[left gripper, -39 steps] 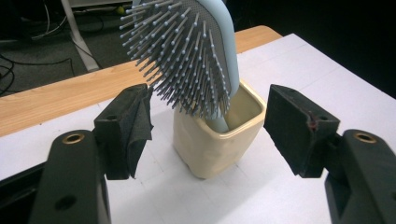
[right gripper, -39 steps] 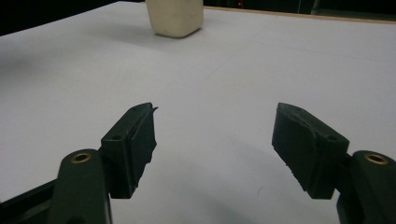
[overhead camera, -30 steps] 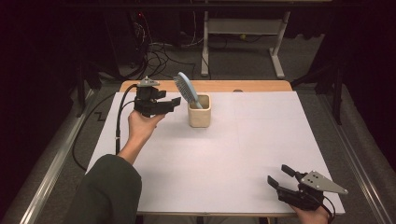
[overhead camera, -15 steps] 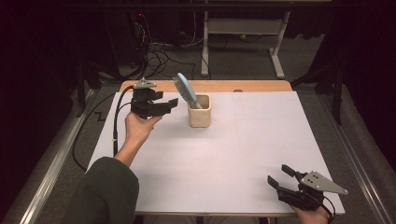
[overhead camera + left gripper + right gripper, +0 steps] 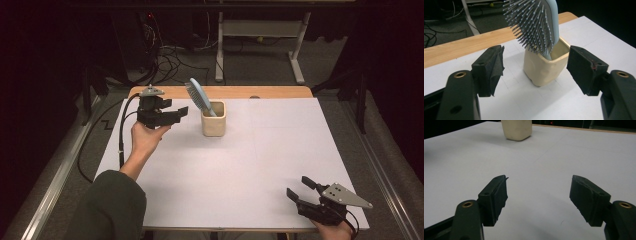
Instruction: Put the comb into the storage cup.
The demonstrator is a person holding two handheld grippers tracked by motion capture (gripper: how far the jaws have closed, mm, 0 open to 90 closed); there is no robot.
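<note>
High view: left gripper [image 5: 172, 114] raised, jaws wide, facing hairbrush [image 5: 199, 98] cup [image 5: 214, 120].

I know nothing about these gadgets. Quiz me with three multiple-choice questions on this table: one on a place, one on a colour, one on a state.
1. Where is the hairbrush?
A. in the cup
B. flat on the table
C. in a gripper

2. What colour is the cup?
A. red
B. cream
C. black

3. How is the left gripper?
A. shut on the cup
B. shut on the brush
C. open

Answers: 1 A, its handle sits inside the cup. 2 B, its walls look pale cream. 3 C, its jaws stand apart beside the cup.
</note>
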